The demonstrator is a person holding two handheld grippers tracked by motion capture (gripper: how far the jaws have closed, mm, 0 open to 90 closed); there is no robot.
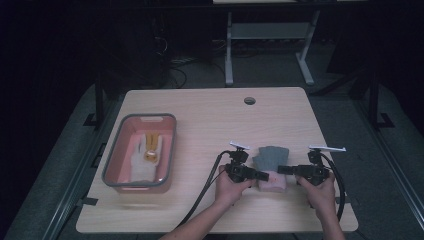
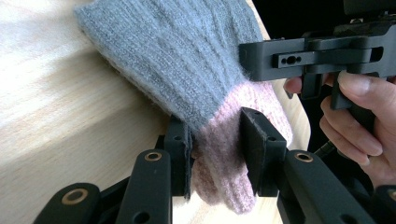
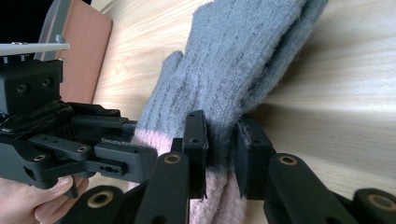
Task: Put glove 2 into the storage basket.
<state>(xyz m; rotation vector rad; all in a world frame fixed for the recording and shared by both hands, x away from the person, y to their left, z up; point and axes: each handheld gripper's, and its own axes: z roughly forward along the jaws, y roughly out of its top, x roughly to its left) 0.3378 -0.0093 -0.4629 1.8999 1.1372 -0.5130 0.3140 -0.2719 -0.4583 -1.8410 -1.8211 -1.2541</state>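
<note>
In the high view, a wooden table carries a pink bin with a grey rim at the left, and inside it lies a white glove with a yellow part. Near the front edge, between the 2 hands, lies a grey and pink glove, its grey part pointing away from the person. The left gripper reaches it from the left side, the right gripper from the right.

In the left gripper view, the jaws stand narrow around the pink cuff and the knit is squeezed between them, so this gripper is holding the glove. The other gripper sits just beside, held by a hand.

In the right gripper view, the jaws are closed to a small gap on the edge of the glove, about where grey meets pink; the fabric bunches between the pads.

My judgement of the risk: both grips take only thin, soft knit near the cuff. If the hands pull apart or lift unevenly, the wool may slide out of 1 grip, or the glove may stretch and hang twisted. The 2 grippers are also very close, so they could knock each other
</note>
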